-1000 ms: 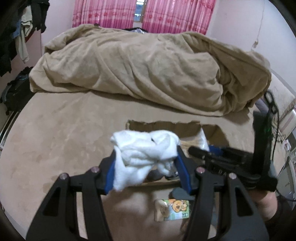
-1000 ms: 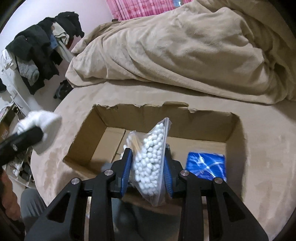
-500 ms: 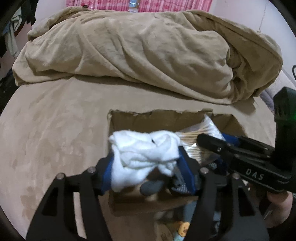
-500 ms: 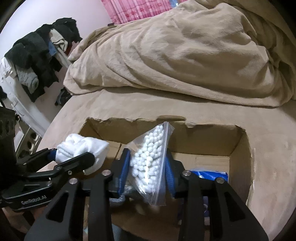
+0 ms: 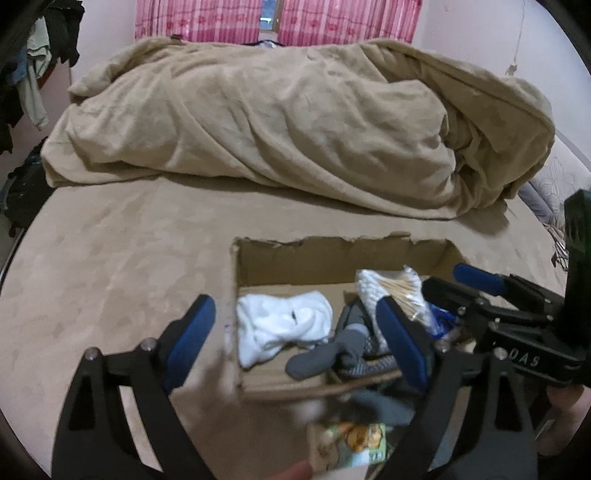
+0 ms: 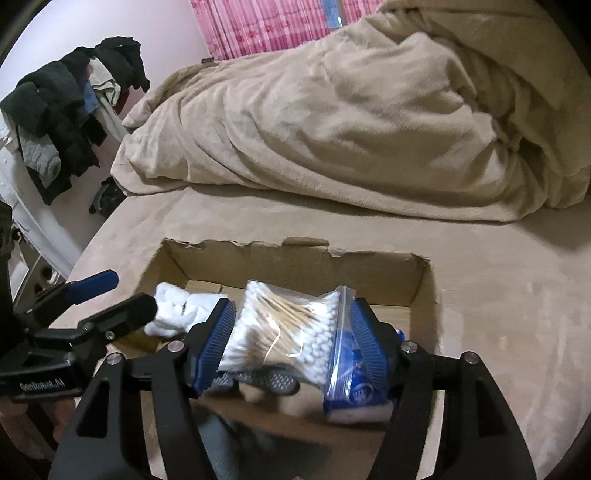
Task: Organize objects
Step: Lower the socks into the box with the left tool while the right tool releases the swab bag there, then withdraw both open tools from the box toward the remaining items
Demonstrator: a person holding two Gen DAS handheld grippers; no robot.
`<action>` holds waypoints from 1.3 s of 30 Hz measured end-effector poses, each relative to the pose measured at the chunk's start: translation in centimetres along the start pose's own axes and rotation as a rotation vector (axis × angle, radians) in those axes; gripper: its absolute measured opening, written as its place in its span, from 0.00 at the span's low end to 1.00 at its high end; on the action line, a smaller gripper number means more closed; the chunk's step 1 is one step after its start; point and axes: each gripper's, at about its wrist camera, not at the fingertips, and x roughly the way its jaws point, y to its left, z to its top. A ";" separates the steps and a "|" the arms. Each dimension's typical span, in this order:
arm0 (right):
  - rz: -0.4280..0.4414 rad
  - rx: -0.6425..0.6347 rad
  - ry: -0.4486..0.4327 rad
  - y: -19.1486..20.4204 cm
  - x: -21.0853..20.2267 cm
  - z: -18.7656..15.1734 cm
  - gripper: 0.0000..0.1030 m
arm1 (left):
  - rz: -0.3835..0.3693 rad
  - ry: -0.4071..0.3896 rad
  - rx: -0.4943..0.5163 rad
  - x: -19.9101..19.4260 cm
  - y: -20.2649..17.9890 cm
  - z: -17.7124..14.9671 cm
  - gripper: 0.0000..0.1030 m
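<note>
An open cardboard box (image 5: 295, 262) (image 6: 295, 258) lies on the bed. A white cloth (image 5: 280, 325) (image 6: 177, 306) lies in its left part, free of the fingers. My left gripper (image 5: 295, 325) is open above the box's near left side. A clear zip bag of cotton swabs (image 6: 284, 325) (image 5: 391, 291) lies in the box between the spread fingers of my right gripper (image 6: 291, 332), which is open. A grey sock (image 5: 328, 350) and a blue packet (image 6: 358, 384) lie in the box too.
A rumpled beige blanket (image 5: 295, 129) fills the far half of the bed. A small colourful card (image 5: 354, 443) lies in front of the box. Dark clothes hang at the left (image 6: 62, 110). Pink curtains (image 5: 277, 18) are behind.
My left gripper opened and the white cloth dropped into the box. My right gripper opened and the swab bag fell flat inside the box.
</note>
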 end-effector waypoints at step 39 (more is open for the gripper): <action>-0.126 -0.090 -0.060 4.6 -19.5 -9.2 0.78 | 0.038 -0.089 -0.072 -19.1 0.1 -11.1 0.87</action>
